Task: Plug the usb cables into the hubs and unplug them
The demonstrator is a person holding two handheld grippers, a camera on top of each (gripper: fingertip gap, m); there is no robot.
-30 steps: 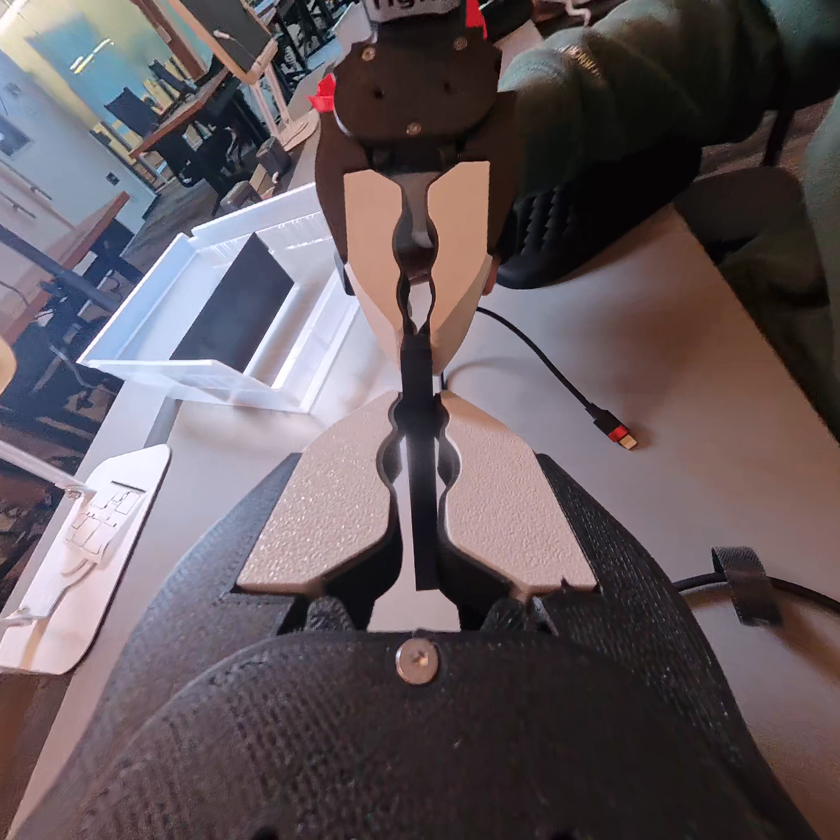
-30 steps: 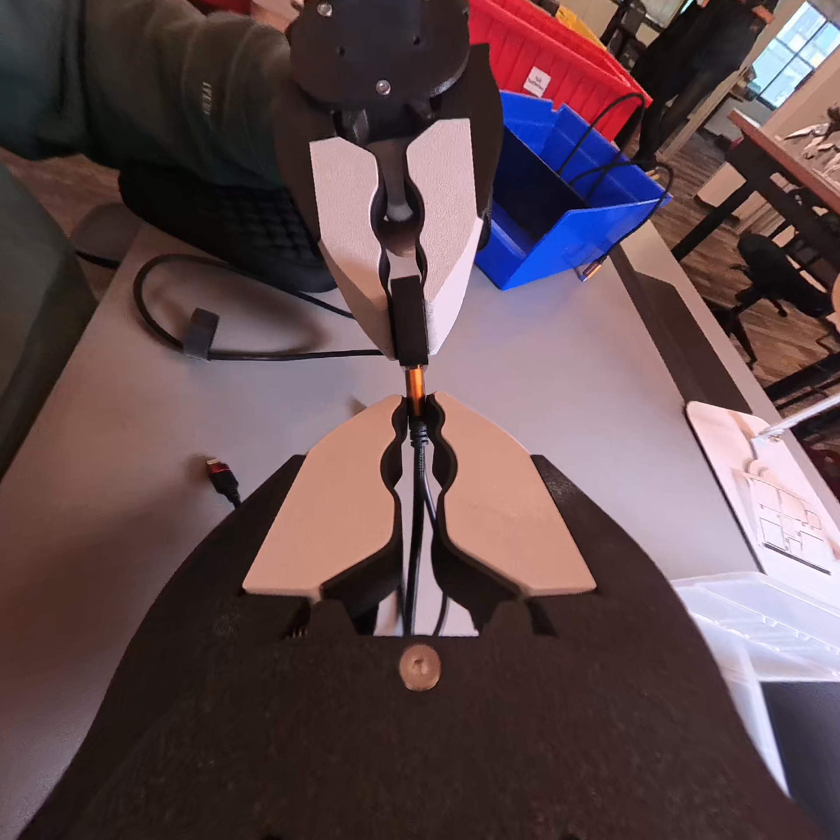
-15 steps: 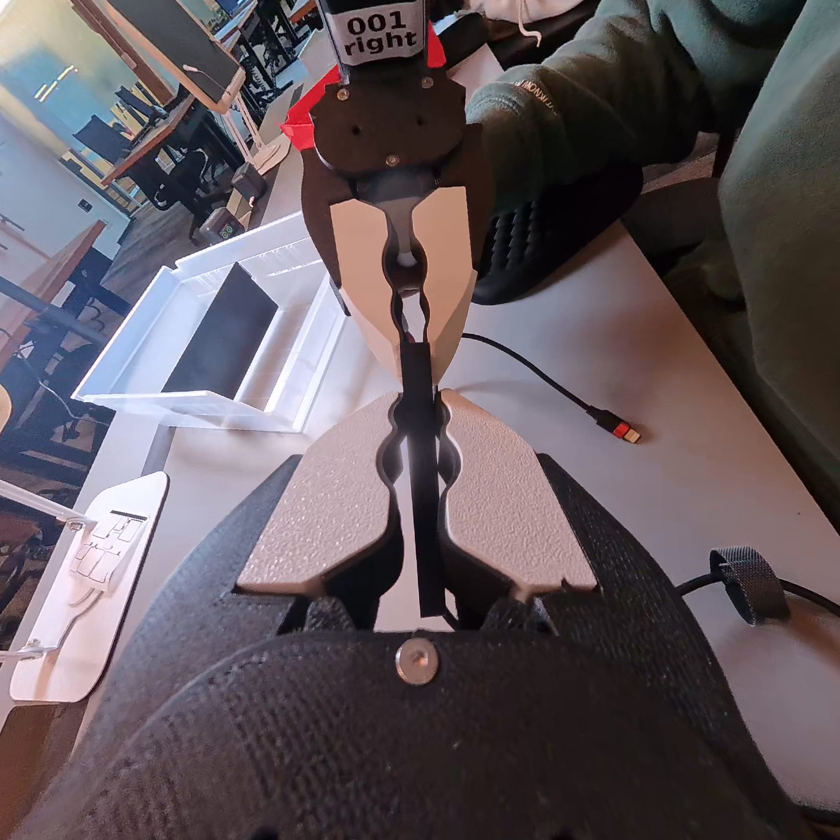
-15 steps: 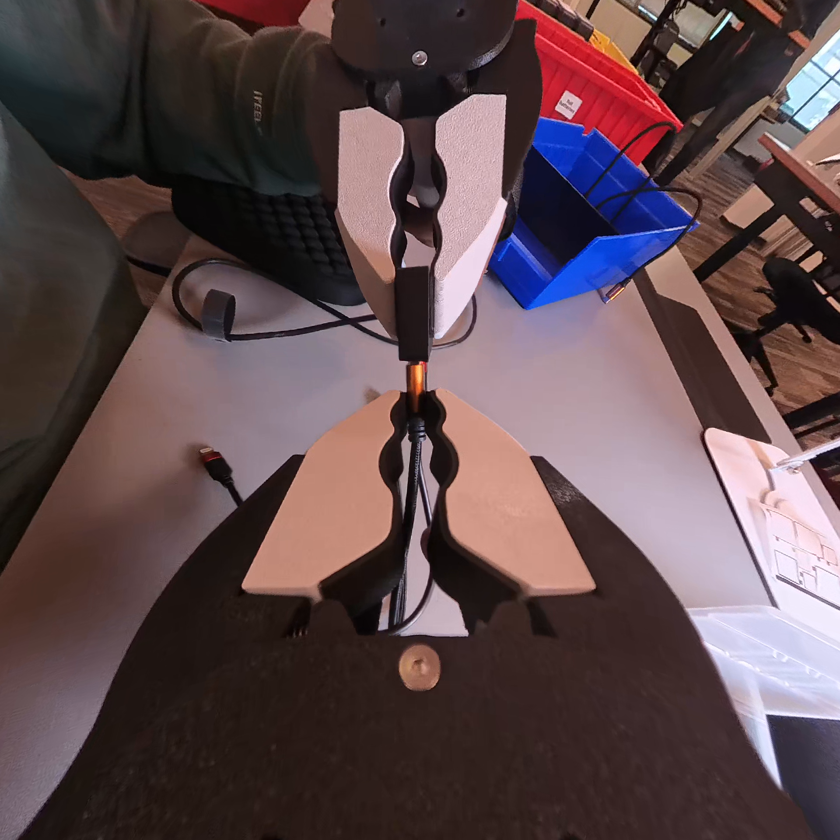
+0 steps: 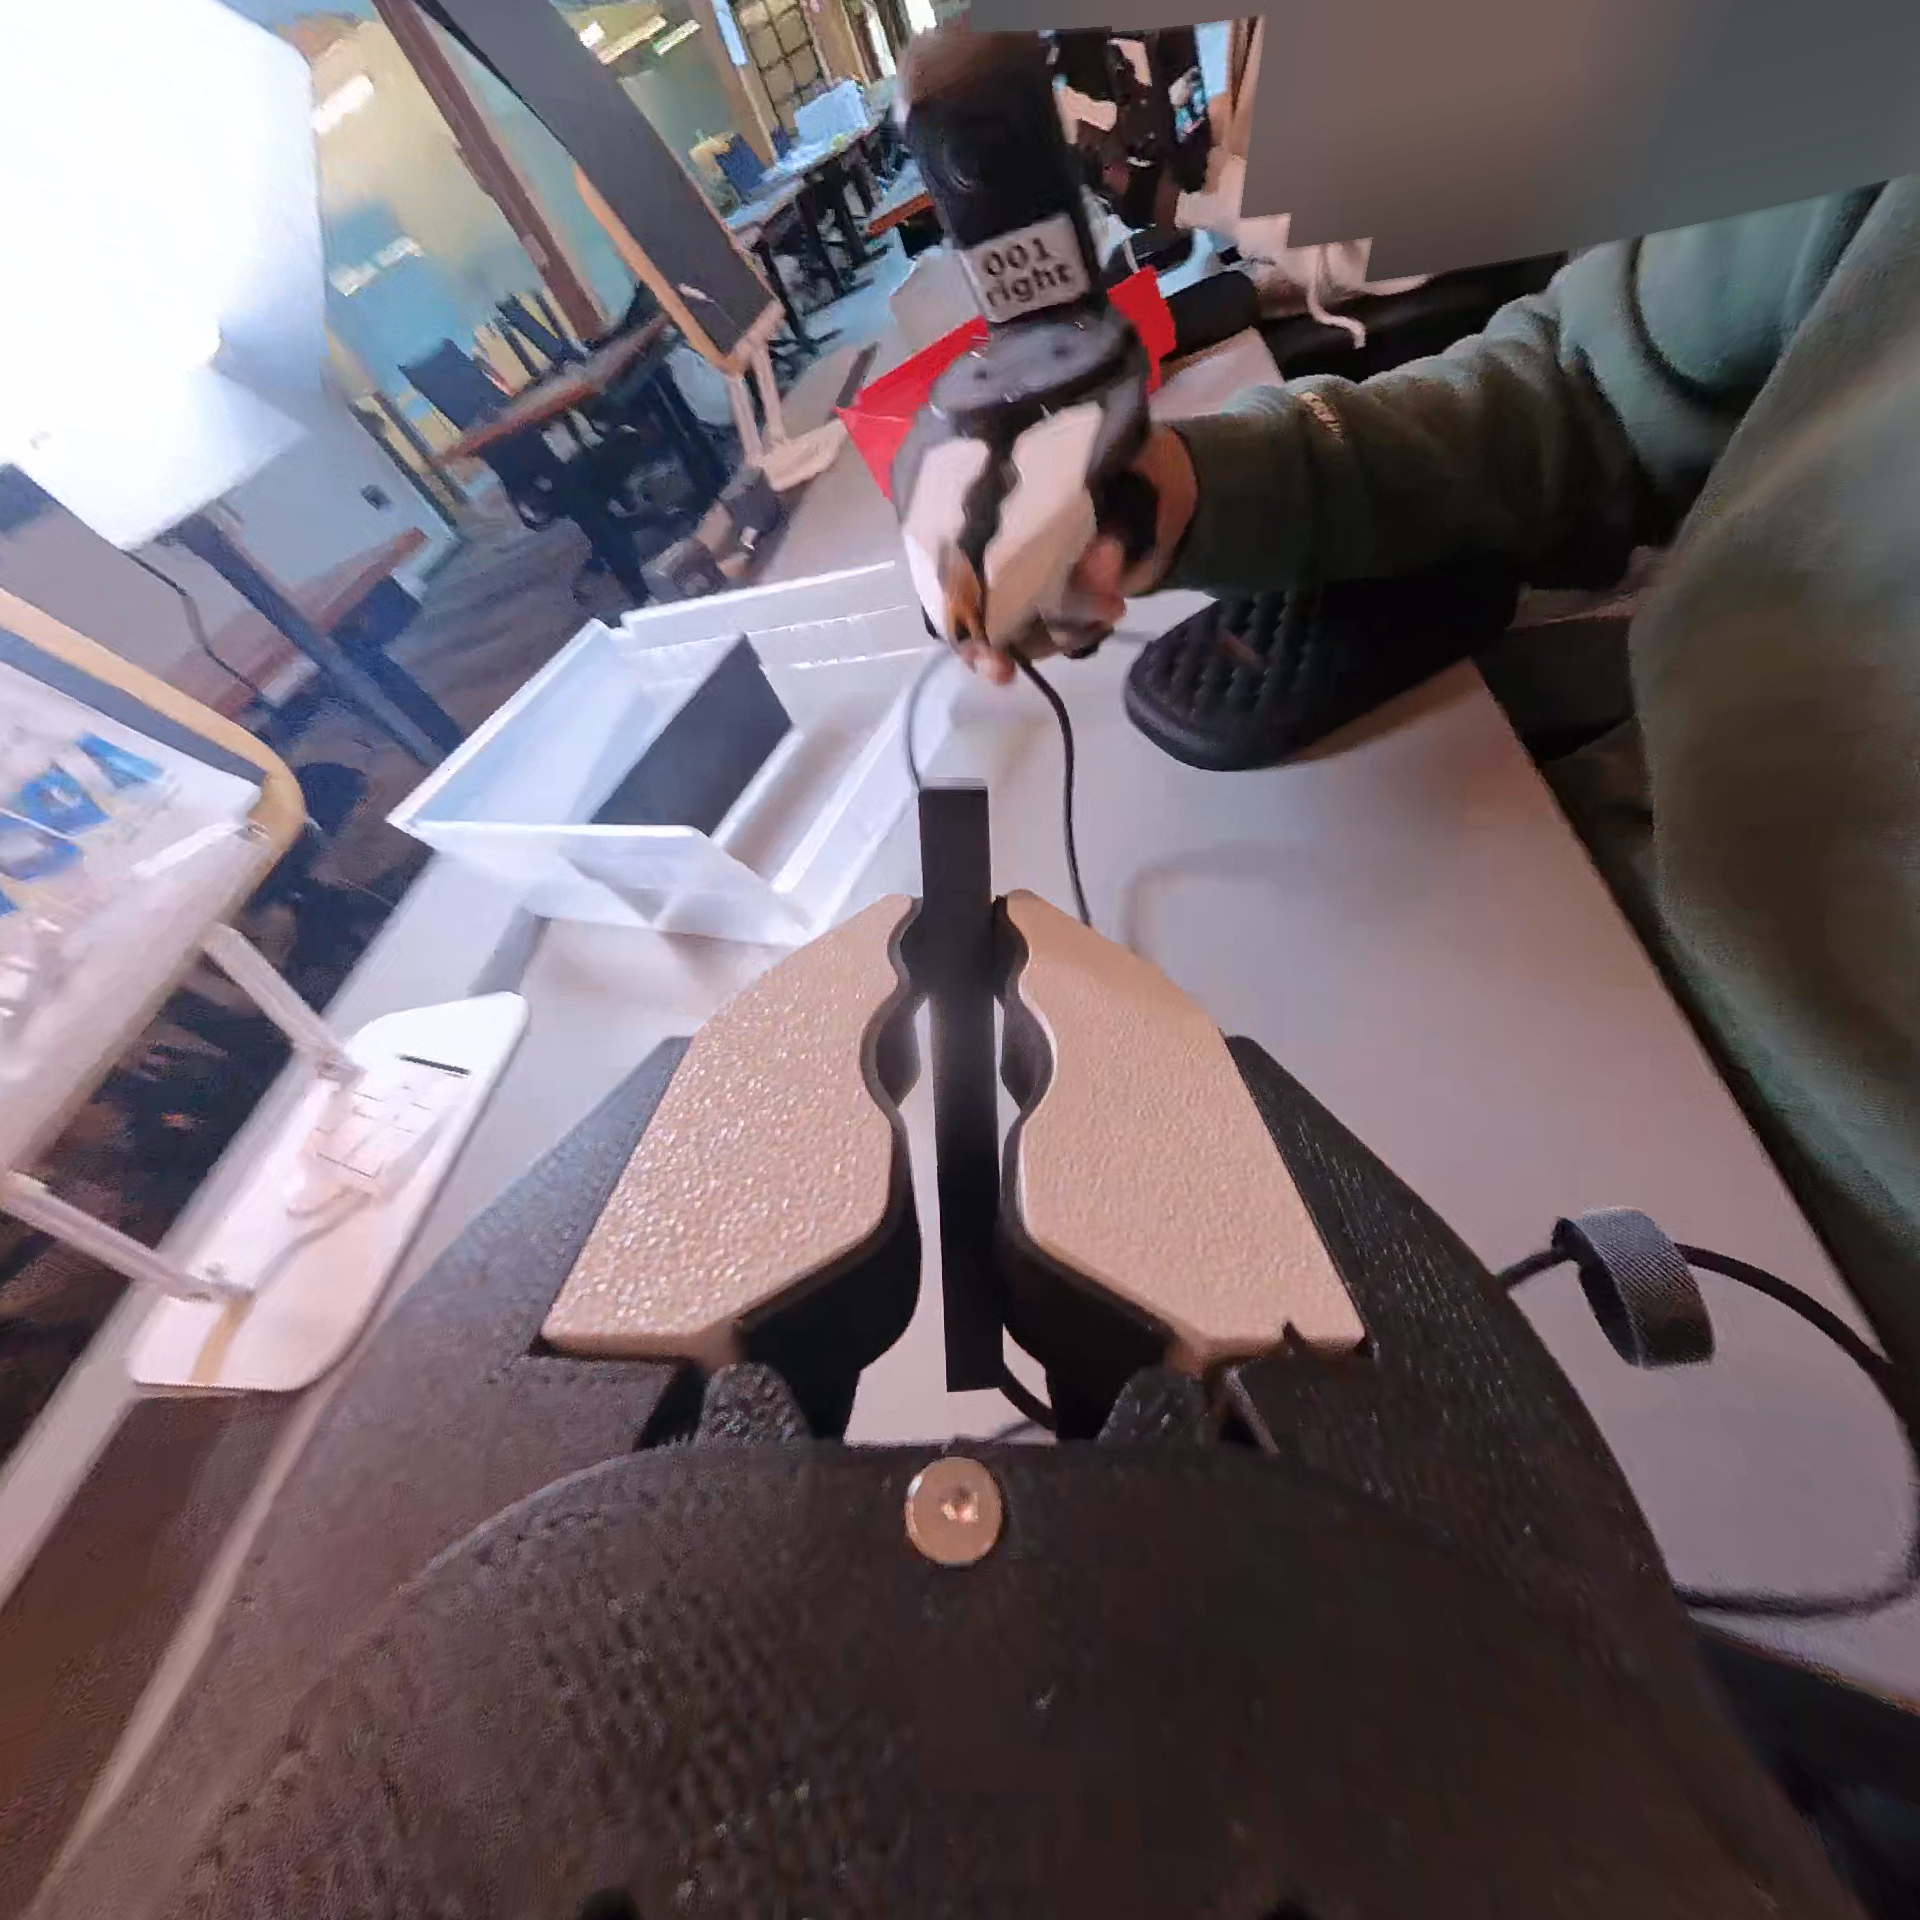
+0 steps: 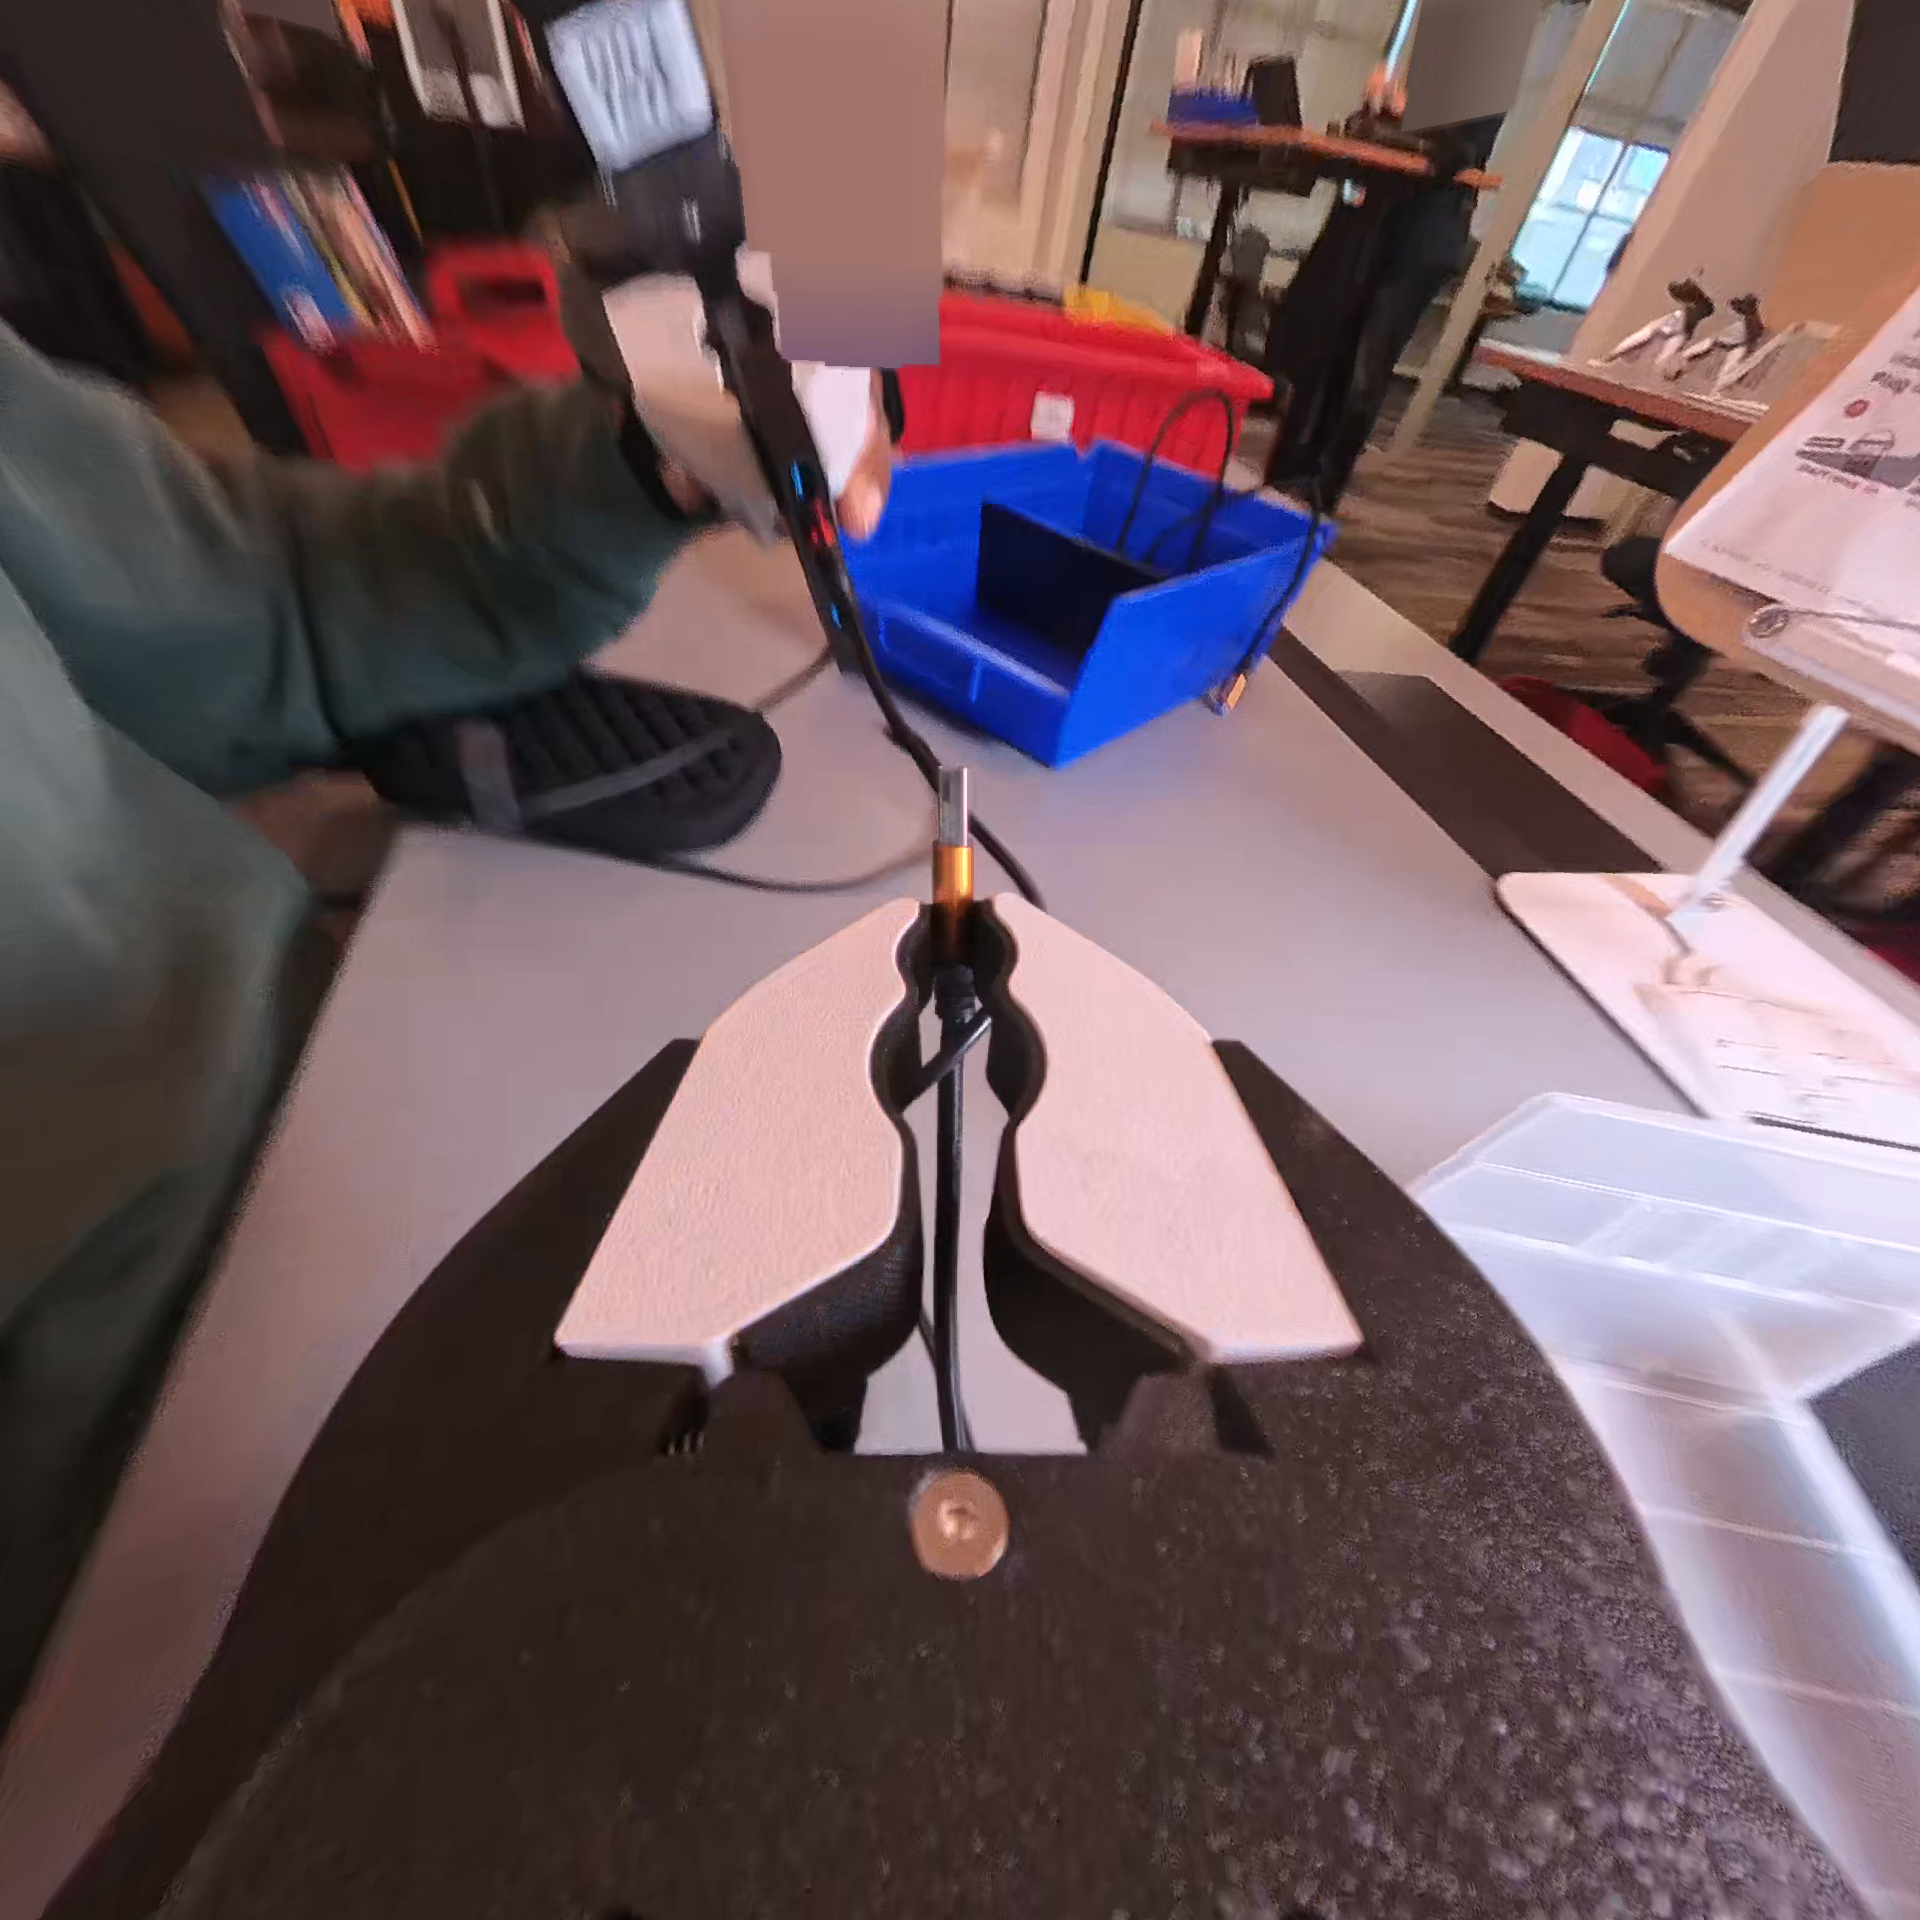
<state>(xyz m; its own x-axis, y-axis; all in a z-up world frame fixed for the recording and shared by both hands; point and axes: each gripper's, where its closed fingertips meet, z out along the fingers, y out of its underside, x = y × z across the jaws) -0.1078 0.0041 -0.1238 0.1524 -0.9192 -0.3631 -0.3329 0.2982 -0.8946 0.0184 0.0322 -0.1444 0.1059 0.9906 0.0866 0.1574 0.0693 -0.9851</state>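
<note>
In the left wrist view my left gripper [image 5: 956,909] is shut on a thin black USB hub [image 5: 954,831] that stands on edge between the pads. Its far end sticks out past the fingertips. In the right wrist view my right gripper [image 6: 953,914] is shut on the orange collar of a USB plug [image 6: 953,878]. The bare metal tip points forward and sits in no port. The plug's black cable [image 5: 1062,748] hangs from the right gripper [image 5: 977,618], which is held high and far from the hub. The left gripper [image 6: 800,499] shows blurred in the right wrist view, with the hub [image 6: 826,566] in it.
A white tray [image 5: 582,821] and a white stand base [image 5: 343,1174] lie to the left. A black wrist rest [image 5: 1299,675] and a green sleeve [image 5: 1455,447] are to the right. A strapped cable [image 5: 1631,1299] lies nearby. A blue bin [image 6: 1143,644], a red bin [image 6: 1081,364] and a clear organiser [image 6: 1662,1299] are also there. Spacing between my two grippers at the tips: around 15 cm.
The plug was seated in the hub's end with the two grippers tip to tip. It has come out, and the grippers have moved well apart, each keeping its hold.
</note>
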